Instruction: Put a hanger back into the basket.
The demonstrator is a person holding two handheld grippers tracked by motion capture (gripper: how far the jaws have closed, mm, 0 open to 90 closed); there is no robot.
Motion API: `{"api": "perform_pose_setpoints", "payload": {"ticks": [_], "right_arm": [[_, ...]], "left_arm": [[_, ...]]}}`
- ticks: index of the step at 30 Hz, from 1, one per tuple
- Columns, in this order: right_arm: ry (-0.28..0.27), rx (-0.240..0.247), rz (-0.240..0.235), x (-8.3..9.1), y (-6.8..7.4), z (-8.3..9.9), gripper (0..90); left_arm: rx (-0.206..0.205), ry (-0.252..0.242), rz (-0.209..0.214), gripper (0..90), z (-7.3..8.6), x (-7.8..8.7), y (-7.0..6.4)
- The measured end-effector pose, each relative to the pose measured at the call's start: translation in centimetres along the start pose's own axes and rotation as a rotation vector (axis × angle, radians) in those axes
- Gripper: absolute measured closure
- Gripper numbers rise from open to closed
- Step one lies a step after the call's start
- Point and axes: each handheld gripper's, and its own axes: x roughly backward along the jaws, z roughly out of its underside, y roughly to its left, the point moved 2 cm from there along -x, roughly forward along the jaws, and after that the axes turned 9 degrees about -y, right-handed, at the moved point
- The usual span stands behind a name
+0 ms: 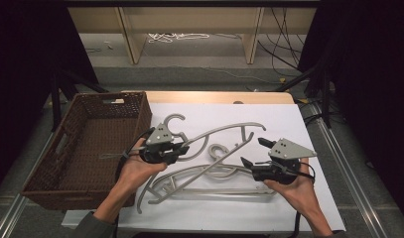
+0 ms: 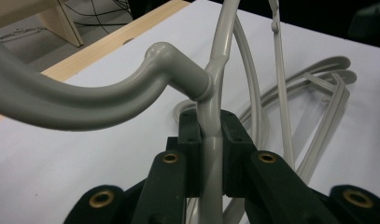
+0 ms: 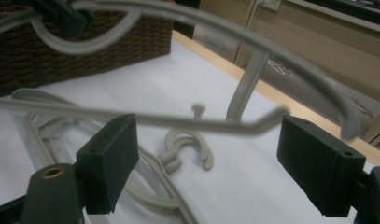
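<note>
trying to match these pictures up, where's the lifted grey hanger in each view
High view: lifted hanger at centre, held by the left hand-held gripper.
Left gripper view: centre, neck clamped between the jaws.
Right gripper view: across the top.
Shared landmark: the white table cover.

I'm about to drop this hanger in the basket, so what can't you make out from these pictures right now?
- Lifted hanger: in the high view the left gripper covers the neck it clamps.
- Hangers on the table: overlapping, so their number is unclear; the right gripper and hand hide their right ends.
- Basket: near wall hides part of its floor.
- Right gripper view: the lifted hanger's bar is blurred.
</note>
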Motion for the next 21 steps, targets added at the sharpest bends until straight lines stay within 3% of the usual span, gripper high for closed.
{"api": "perform_pose_setpoints", "payload": {"ticks": [8,21], "right_arm": [[0.033,-0.034,-0.041,-0.2,1.0,1.8,20.0],[0.038,-0.031,-0.045,-0.2,1.3,2.7,19.9]], "left_arm": [[0.043,-0.032,-0.015,81.0,-0.8,2.2,1.0],[0.1,-0.081,-0.022,81.0,-4.0,6.9,2.5]]}}
